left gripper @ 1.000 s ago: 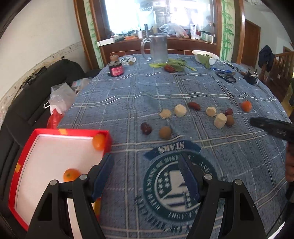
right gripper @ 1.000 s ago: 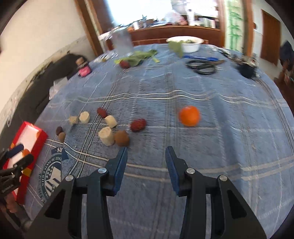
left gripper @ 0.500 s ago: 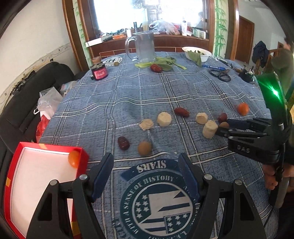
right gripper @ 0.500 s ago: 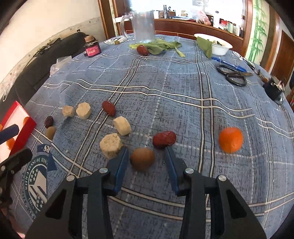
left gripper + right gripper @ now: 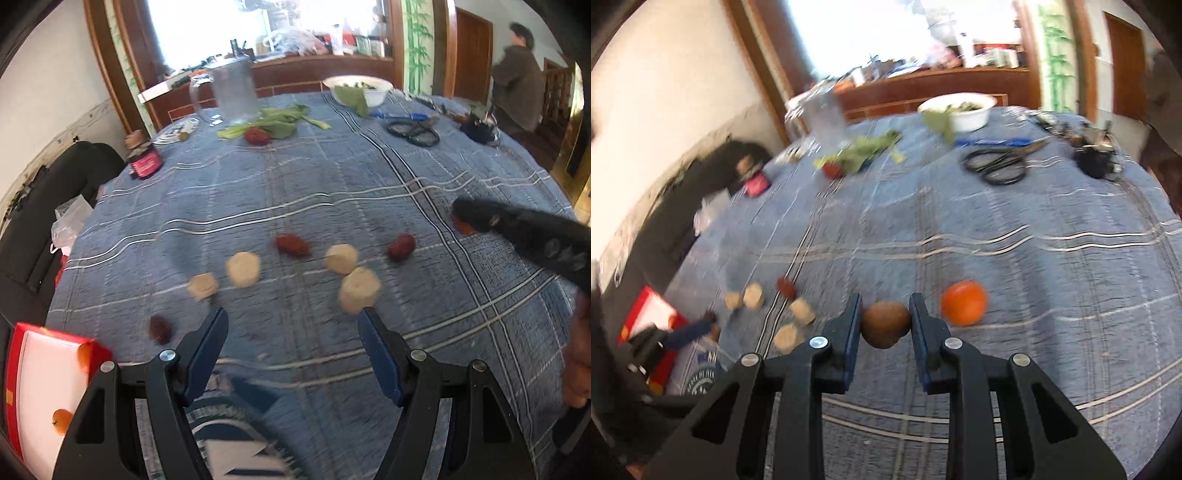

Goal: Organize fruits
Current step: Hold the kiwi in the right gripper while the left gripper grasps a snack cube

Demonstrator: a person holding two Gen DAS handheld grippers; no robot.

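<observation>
Where the left wrist view looks across the counter (image 5: 332,177), the left claw (image 5: 293,354) hangs spread wide, nothing between its pads. Ahead lie pale cut pieces (image 5: 359,290) and red dates (image 5: 291,245), loosely spaced; bare cloth stretches beyond them. Red box (image 5: 98,356) sits at the counter's near-left edge, an orange fruit (image 5: 61,421) inside.

Right wrist view: right claw (image 5: 885,323) clamps a brown round fruit (image 5: 885,324). Just beside it, an orange (image 5: 964,302) rests on cloth, apart from the pad. Scissors (image 5: 997,166) lie far off.
</observation>
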